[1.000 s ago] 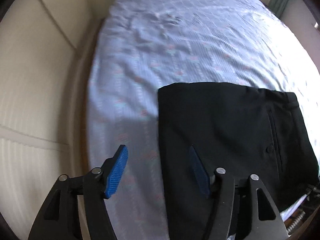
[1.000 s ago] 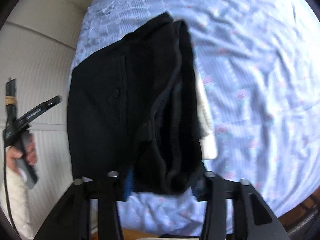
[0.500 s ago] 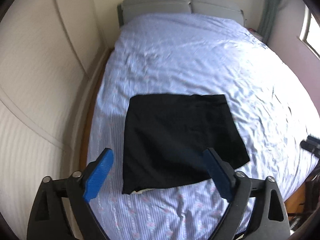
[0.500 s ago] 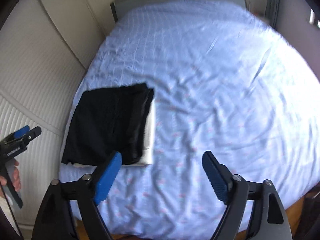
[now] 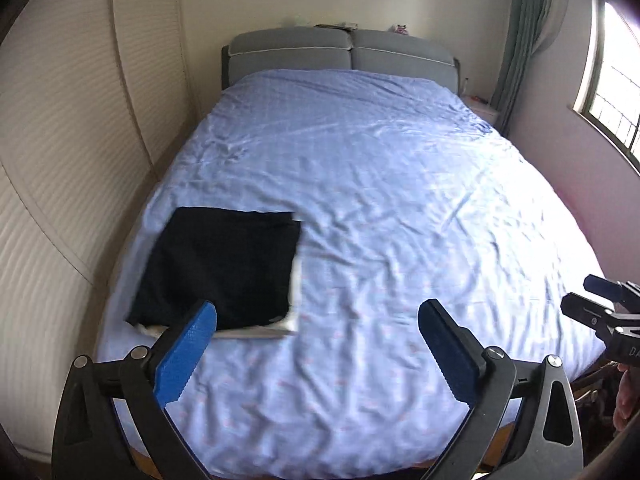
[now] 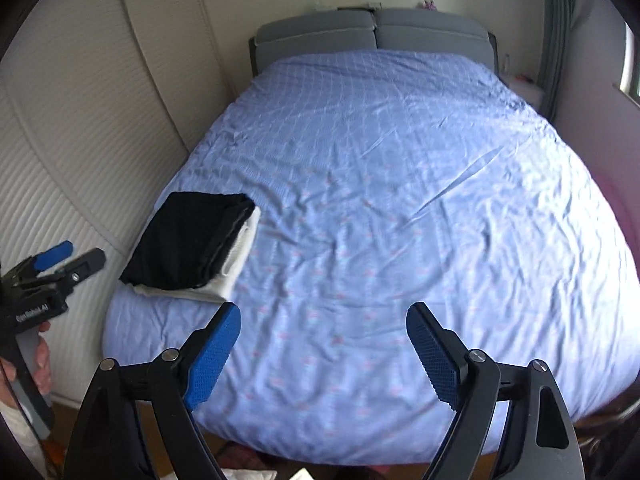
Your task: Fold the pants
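Covering nearly the whole bed, a wrinkled pale blue sheet (image 5: 380, 208) runs up to a grey padded headboard (image 5: 340, 52) against the far wall. A ribbed cream wall panel (image 5: 60, 168) stands close along the bed's left edge, and a curtain (image 5: 520, 32) and a window (image 5: 612, 80) lie past its right edge. Most of the sheet, from the middle to the right edge and up to the headboard, is bare. At the near left corner of the bed lie the pants (image 5: 218, 266), black, folded into a flat, roughly square stack with layered edges showing along its right side (image 6: 192, 244). A white folded cloth (image 6: 240, 256) lies under them, sticking out along their right and near sides. The left gripper (image 5: 316, 350) hangs over the bed's near edge, its blue pads spread wide with nothing between them. The right gripper (image 6: 322, 354) is likewise spread apart and holds nothing, over the near middle of the sheet.
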### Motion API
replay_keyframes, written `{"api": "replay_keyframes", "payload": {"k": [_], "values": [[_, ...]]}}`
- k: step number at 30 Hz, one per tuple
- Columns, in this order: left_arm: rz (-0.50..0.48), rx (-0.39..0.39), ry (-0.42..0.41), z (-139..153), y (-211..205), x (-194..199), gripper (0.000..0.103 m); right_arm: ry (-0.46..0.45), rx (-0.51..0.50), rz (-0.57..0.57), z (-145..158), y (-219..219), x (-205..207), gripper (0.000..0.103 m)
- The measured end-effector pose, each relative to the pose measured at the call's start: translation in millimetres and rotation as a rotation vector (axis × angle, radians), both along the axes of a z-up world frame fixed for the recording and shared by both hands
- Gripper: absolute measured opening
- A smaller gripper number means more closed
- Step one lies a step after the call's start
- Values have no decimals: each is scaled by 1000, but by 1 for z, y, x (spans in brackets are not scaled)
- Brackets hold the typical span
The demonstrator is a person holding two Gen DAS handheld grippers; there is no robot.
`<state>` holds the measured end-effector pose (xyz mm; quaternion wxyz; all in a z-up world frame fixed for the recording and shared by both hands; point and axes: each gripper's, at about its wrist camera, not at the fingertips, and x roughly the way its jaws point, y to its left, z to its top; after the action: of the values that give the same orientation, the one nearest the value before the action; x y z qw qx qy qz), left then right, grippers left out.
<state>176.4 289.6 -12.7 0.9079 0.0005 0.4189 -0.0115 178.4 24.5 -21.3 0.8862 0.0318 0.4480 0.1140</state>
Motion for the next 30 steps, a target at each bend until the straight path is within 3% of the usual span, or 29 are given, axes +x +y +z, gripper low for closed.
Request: {"api": "replay_keyframes", "payload": {"k": [7, 17, 22, 30], "values": [[-51, -3, 2, 9, -81, -18, 103, -28, -18, -39, 13, -57, -20, 86], [-102, -15, -15, 16, -138, -21, 103, -54, 2, -150, 18, -114, -35, 85], [-101, 5, -38, 22, -171, -36, 103, -78, -4, -128, 26, -140, -47, 86], [-23, -30, -70, 31, -222, -68, 103, -107, -18, -61, 37, -192, -67, 86]]}}
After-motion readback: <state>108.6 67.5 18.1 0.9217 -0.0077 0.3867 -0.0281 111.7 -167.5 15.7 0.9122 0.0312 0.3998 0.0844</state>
